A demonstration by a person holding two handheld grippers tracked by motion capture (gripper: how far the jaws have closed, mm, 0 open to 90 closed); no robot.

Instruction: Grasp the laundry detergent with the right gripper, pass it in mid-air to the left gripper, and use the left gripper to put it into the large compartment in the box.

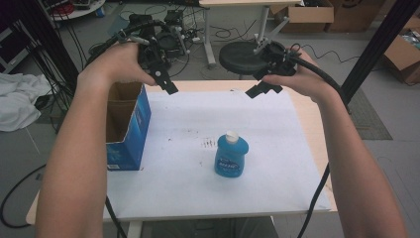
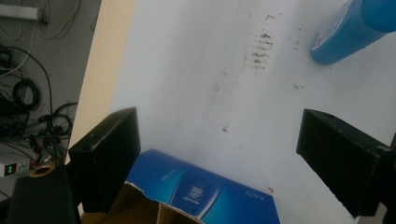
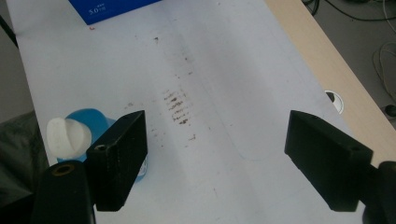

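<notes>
Bench (image 1: 309, 124): light wooden top, most of it covered by a white sheet (image 1: 198, 188); the sheet carries a patch of small brown marks (image 1: 208, 144) near its middle.

Cardboard box (image 1: 130, 130): blue printed sides, brown inside, top flaps open; stands upright at the left edge of the sheet, well left of the bottle; in the left gripper view its open top and blue side (image 2: 205, 193) lie below and between the jaws, not touched by them.

Blue bottle (image 1: 231, 155): blue liquid, white cap on top, label on the front; stands upright on the sheet, near the middle and toward the near side, just right of the brown marks; free of both grippers; in the right gripper view its cap (image 3: 67, 135) shows just behind the left-hand jaw.

Left gripper (image 1: 166, 82): black, held in the person's left hand above the far left of the bench, over the far end of the box; jaws spread wide, nothing between them.

Right gripper (image 1: 261, 89): black, held in the person's right hand above the far edge of the bench, well apart from the bottle; jaws spread wide, nothing between them.
</notes>
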